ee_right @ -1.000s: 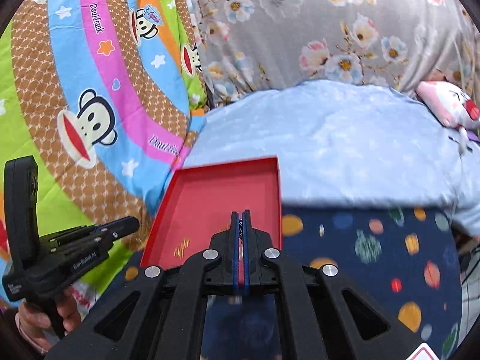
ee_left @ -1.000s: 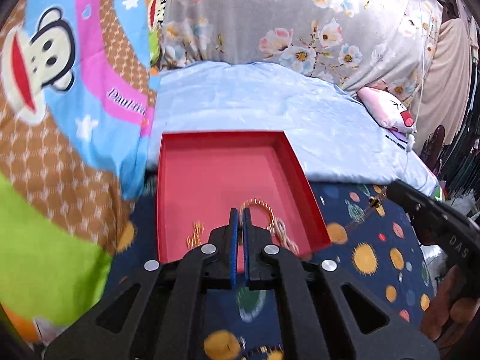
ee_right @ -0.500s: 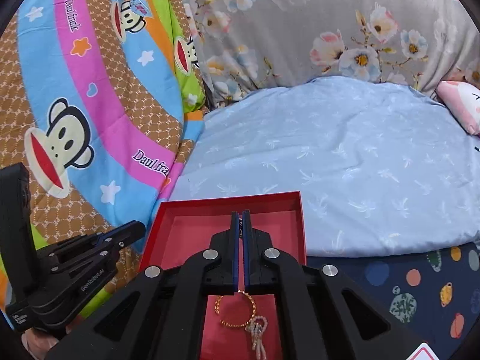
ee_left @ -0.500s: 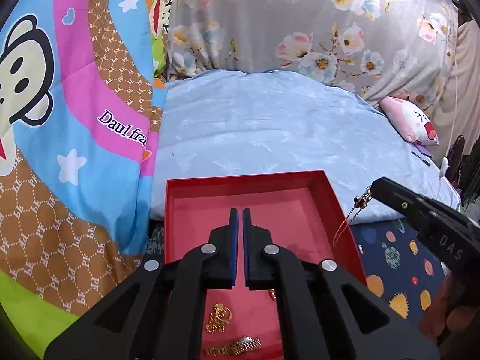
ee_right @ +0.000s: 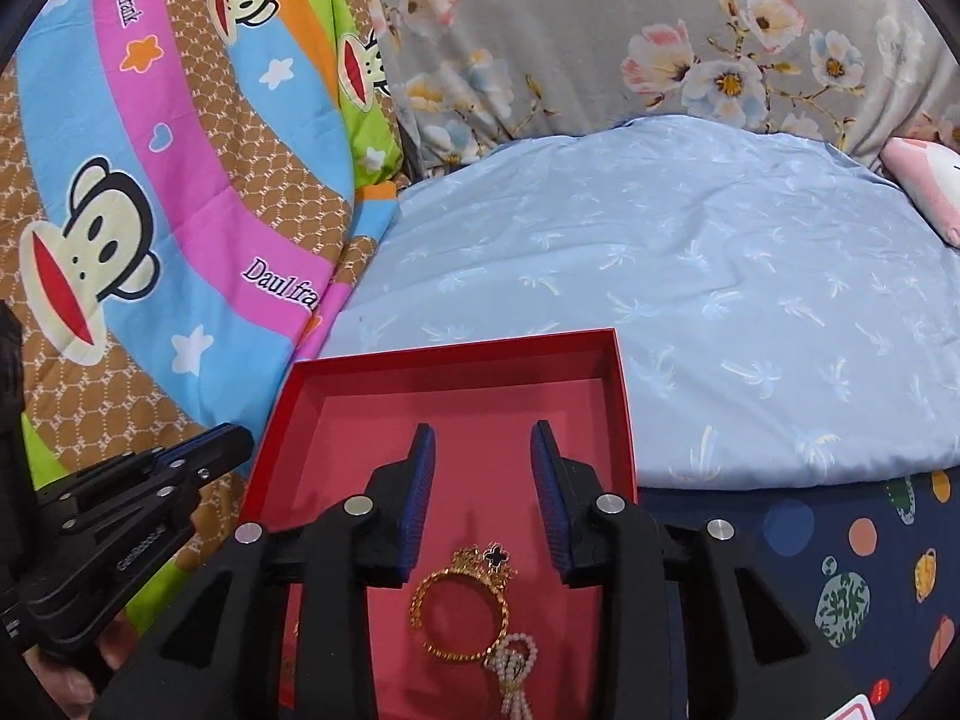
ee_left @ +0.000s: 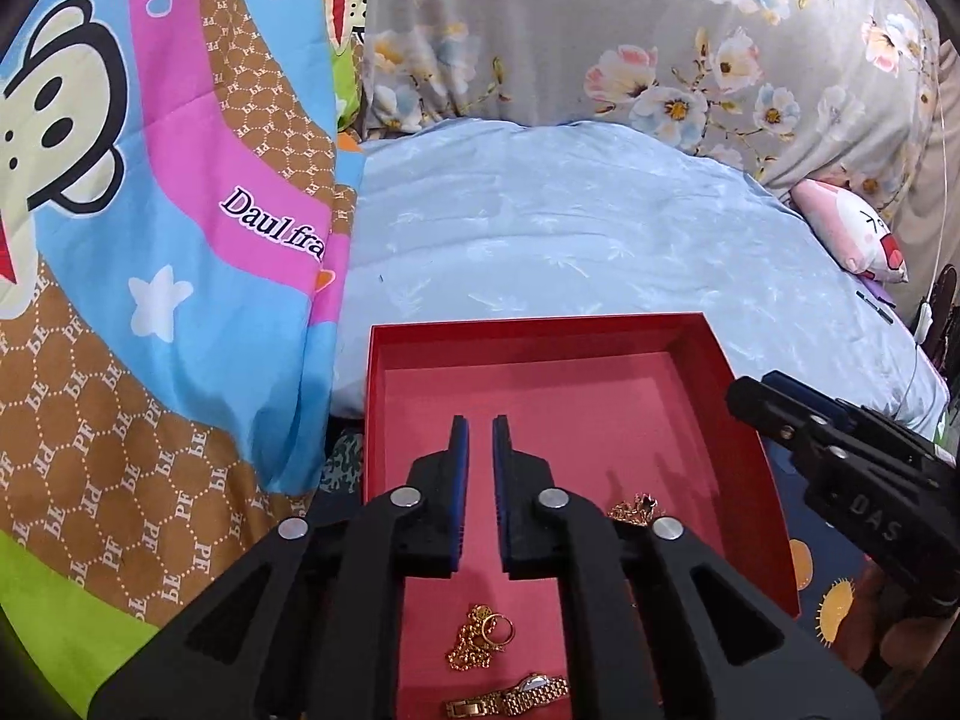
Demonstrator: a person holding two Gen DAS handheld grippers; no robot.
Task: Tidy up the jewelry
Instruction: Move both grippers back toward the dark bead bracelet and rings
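Both grippers empty over the shallow red cardboard tray [ee_right: 621,396]

Right gripper [ee_right: 483,444] spread wide, gold bangle [ee_right: 459,612] lying flat below; left gripper [ee_left: 480,435] slightly parted, gold link watch [ee_left: 507,705] lying crosswise beneath.

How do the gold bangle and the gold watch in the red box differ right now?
The twisted gold bangle is a closed round hoop; the gold link watch lies stretched out as a flat strip. The bangle lies between the open right gripper fingers, with a pearl charm at its edge; the watch lies below the left gripper, near a gold chain. Both rest loose on the red box floor.
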